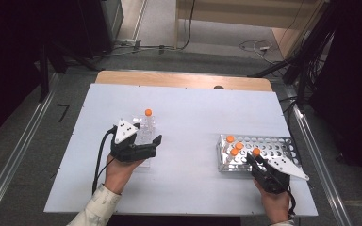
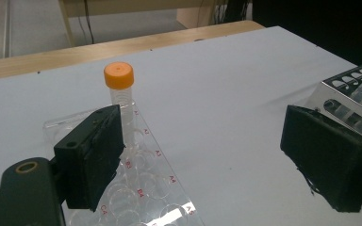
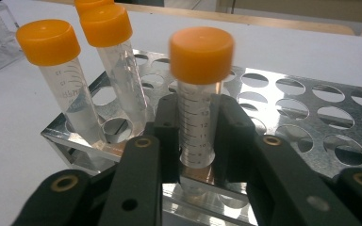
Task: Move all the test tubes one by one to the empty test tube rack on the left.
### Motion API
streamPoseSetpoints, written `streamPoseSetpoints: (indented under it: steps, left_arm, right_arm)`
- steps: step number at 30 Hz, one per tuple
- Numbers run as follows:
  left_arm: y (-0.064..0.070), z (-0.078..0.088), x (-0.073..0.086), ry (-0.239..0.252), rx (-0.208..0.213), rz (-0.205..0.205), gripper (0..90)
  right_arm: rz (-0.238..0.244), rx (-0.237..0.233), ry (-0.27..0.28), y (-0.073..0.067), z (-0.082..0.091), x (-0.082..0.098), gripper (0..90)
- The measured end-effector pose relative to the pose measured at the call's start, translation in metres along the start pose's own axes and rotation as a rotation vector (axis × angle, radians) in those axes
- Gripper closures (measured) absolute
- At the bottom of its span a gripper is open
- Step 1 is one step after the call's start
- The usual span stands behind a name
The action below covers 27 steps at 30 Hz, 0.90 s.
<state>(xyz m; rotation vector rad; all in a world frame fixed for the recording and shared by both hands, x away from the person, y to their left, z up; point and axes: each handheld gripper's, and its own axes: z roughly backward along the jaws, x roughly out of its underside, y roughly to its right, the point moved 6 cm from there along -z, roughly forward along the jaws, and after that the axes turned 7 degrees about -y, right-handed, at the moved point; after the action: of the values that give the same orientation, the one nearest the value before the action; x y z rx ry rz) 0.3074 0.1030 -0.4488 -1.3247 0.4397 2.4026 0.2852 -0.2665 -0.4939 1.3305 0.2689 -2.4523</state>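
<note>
The right hand-held gripper (image 3: 195, 141) pinches a tube (image 3: 197, 94) with an orange cap, standing in the metal rack (image 1: 283, 146). Three more tubes (image 1: 233, 146) stand at the rack's 9 o'clock end. The rack sits near the desk's (image 1: 188, 103) 3 o'clock edge. The left hand-held gripper (image 2: 202, 160) has its jaws spread wide, holding nothing, over a clear tray (image 2: 155, 188) at 9 o'clock. One lone tube (image 2: 120, 103) stands in that tray. Bare desk lies between tray and rack.

White table top (image 1: 188, 108) over a wooden edge. Lying directly on it: clear well plate (image 1: 143, 134) at centre left, metal tube rack (image 1: 275, 143) at lower right.
</note>
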Motion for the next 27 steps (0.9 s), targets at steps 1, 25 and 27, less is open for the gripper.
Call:
streamPoseSetpoints:
  steps: [1,25,27]
  left_arm:
    - [0.0,0.0,0.0,-0.001,0.001,0.001,14.3]
    - [0.001,0.002,-0.001,0.009,0.004,-0.003,13.3]
    - [0.0,0.002,-0.001,0.01,0.003,-0.003,13.3]
  right_arm:
    - [0.006,0.004,0.001,-0.001,0.0,0.0,71.1]
    - [0.003,-0.007,0.094,-0.011,0.039,-0.039,71.7]
    - [0.011,-0.027,0.093,-0.017,0.043,-0.04,71.7]
